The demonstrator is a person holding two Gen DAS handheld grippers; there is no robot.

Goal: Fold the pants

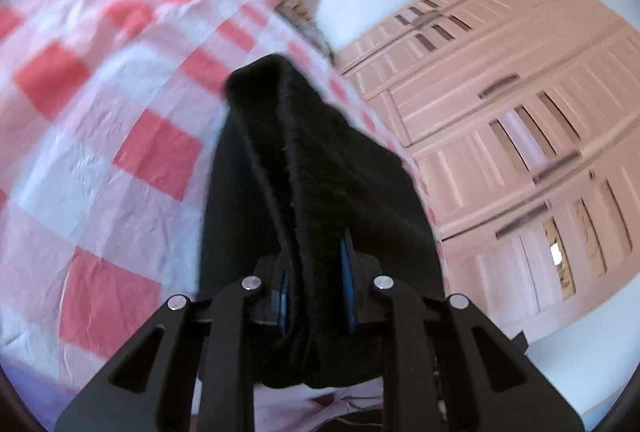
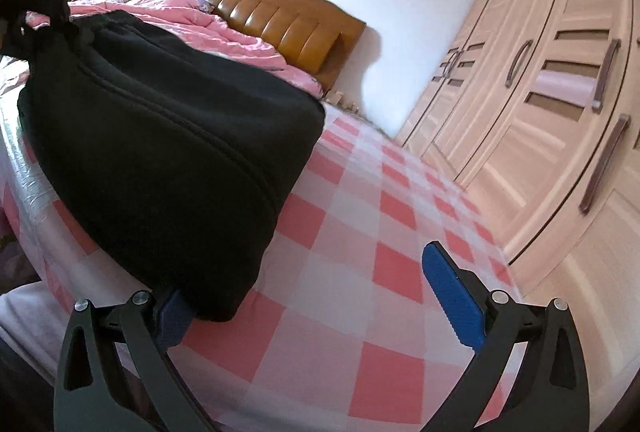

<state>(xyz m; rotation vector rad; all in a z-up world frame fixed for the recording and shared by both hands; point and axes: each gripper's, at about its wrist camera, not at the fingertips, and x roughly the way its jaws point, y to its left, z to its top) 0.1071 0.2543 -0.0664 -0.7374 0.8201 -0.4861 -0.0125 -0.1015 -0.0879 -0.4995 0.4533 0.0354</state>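
Note:
The black pants [image 1: 304, 192] are bunched in my left gripper [image 1: 316, 284], which is shut on them and holds a fold lifted above the checked sheet [image 1: 120, 152]. In the right wrist view the pants [image 2: 168, 152] lie as a thick black bundle on the sheet, with one end raised at the upper left. My right gripper [image 2: 316, 296] is open. Its left pad [image 2: 174, 316] touches the near edge of the pants and its right pad [image 2: 452, 300] stands free over the sheet.
The bed has a red and white checked sheet [image 2: 360, 232], a pink quilt [image 2: 192, 16] and a brown headboard [image 2: 280, 24] at the far end. A pink wardrobe [image 2: 540, 92] with dark handles runs along the right side.

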